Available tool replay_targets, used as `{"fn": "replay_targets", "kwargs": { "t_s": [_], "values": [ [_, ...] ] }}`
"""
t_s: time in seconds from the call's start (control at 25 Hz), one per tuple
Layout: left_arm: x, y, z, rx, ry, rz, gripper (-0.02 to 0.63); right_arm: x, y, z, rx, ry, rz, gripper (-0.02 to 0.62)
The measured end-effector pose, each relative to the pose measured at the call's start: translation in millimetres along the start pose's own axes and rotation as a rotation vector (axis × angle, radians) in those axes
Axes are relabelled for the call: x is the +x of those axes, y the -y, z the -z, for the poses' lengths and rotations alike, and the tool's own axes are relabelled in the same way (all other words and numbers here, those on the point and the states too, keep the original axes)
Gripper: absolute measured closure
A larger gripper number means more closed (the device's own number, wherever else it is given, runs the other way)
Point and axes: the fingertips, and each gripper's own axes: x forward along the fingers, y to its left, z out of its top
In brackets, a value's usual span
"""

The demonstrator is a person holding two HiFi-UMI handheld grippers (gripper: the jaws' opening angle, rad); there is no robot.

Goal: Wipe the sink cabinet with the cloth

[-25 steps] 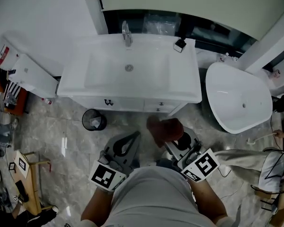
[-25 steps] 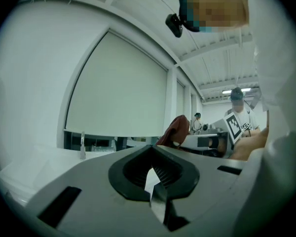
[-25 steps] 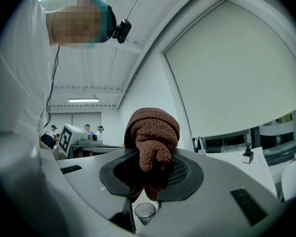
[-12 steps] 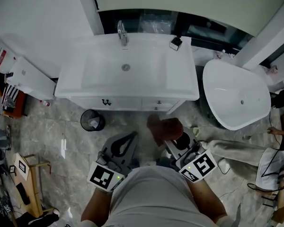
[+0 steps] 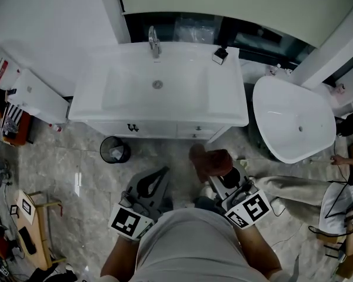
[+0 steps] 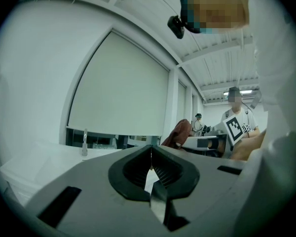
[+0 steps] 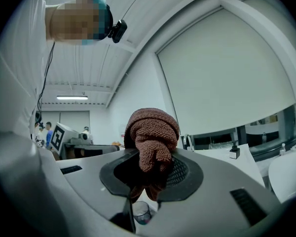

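Black bin (image 5: 116, 150) on the floor at left, just in front of the white sink cabinet (image 5: 159, 128). Left gripper (image 6: 150, 152) held low, jaws pressed together on nothing. Right gripper (image 7: 145, 164) beside it, jaws clamped on the brown cloth (image 5: 209, 162), which bunches up past the tips, near the cabinet front. White bathtub (image 5: 291, 119) at far right.

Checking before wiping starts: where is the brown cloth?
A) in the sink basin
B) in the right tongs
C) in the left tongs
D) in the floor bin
B: the brown cloth sits pinched in the right tongs, while the left tongs are shut with nothing between them.
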Motion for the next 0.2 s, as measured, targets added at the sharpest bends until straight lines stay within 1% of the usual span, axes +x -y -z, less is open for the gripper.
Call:
{"fn": "replay_targets", "kwargs": {
  "t_s": [0.2],
  "values": [
    [-7.7, -3.9, 5.7, -0.016, -0.046, -0.015, 0.595, -0.6, -0.9, 2.6, 0.011, -0.003, 0.01, 0.525]
  ]
}}
